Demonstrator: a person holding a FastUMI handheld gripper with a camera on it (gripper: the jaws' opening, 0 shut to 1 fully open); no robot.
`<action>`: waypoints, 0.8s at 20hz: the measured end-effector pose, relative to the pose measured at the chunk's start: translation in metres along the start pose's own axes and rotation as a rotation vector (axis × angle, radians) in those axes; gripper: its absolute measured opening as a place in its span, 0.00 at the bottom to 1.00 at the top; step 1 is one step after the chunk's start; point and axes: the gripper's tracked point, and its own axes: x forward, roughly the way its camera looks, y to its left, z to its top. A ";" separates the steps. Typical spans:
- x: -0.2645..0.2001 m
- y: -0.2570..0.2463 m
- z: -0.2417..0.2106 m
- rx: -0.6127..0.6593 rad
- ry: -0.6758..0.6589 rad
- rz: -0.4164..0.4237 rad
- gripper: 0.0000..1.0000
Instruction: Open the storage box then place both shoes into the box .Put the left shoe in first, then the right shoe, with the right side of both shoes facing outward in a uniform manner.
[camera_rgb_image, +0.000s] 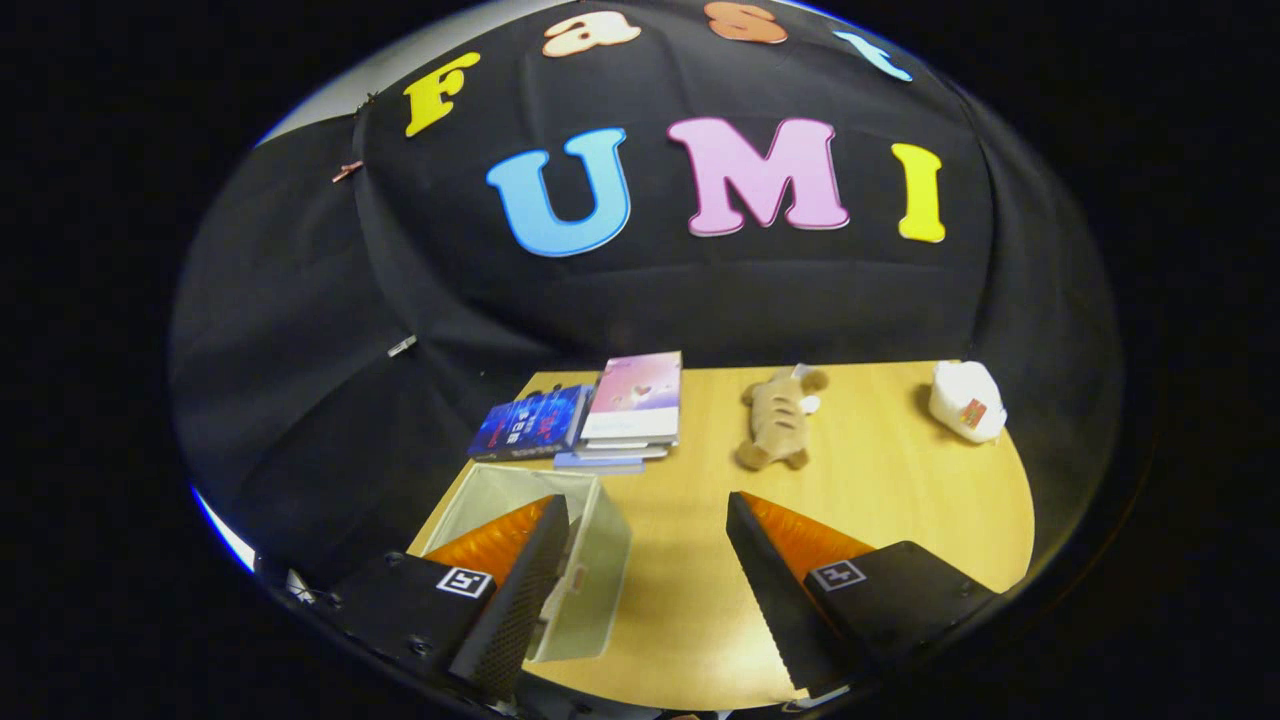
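A translucent storage box stands on the wooden table, partly behind my left finger. Its top looks open and I see into its pale inside; what it holds is hidden by the finger. My gripper is open, held above the table with nothing between its fingers. The box's right wall lies just inside the gap by the left finger. The right finger hangs over bare wood.
Beyond the fingers lies a stack of books with a dark blue book beside it. A tan plush toy lies mid-table. A white pack sits at the far right corner. The black cloth wall closes the back.
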 end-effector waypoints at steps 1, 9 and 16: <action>-0.006 -0.015 0.011 -0.012 -0.031 -0.021 0.99; -0.071 -0.086 0.087 -0.179 -0.319 -0.149 0.99; -0.111 -0.086 0.096 -0.292 -0.445 -0.162 1.00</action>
